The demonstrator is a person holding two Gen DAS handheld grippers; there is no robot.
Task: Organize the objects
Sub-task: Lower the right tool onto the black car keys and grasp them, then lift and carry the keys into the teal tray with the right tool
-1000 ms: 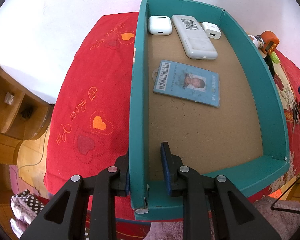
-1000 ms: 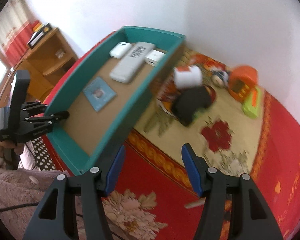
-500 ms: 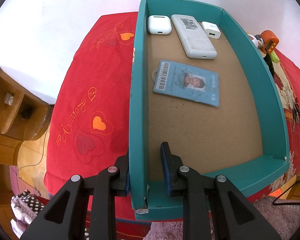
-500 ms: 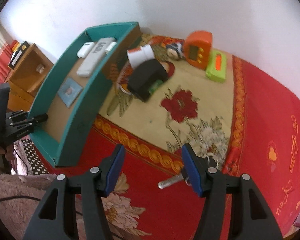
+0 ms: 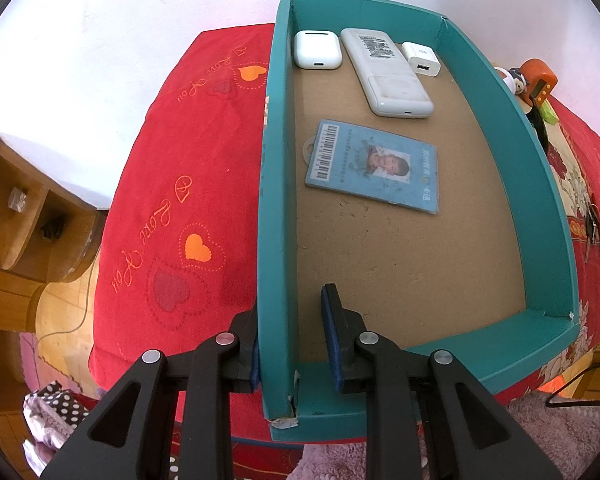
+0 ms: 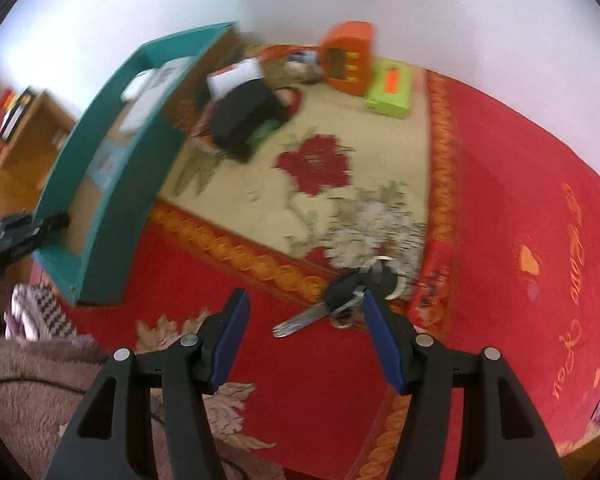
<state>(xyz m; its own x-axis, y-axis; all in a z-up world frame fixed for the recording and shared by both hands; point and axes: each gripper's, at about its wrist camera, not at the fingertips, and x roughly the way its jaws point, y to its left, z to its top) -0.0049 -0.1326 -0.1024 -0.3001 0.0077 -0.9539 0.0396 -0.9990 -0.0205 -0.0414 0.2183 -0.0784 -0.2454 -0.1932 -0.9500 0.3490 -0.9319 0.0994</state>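
My left gripper (image 5: 290,320) is shut on the left wall of a teal tray (image 5: 274,208) near its front corner. On the tray's brown floor lie a white earbud case (image 5: 316,50), a white remote (image 5: 386,72), a white charger (image 5: 420,58) and a blue ID card (image 5: 374,166). In the right wrist view my right gripper (image 6: 304,312) stands open just above the red bedspread. A bunch of keys (image 6: 342,300) lies between its fingertips, closer to the right finger, untouched. The teal tray (image 6: 112,168) sits at the left there.
Beyond the keys lie a black box with a white roll (image 6: 246,114), an orange clock (image 6: 346,62) and a green case (image 6: 390,90) near the white wall. A wooden cabinet (image 5: 24,216) stands left of the bed. The bedspread around the keys is bare.
My right gripper has swung to the right, away from the tray, and sunk over the keys, which now lie between its fingers. The left gripper and the tray have kept still.
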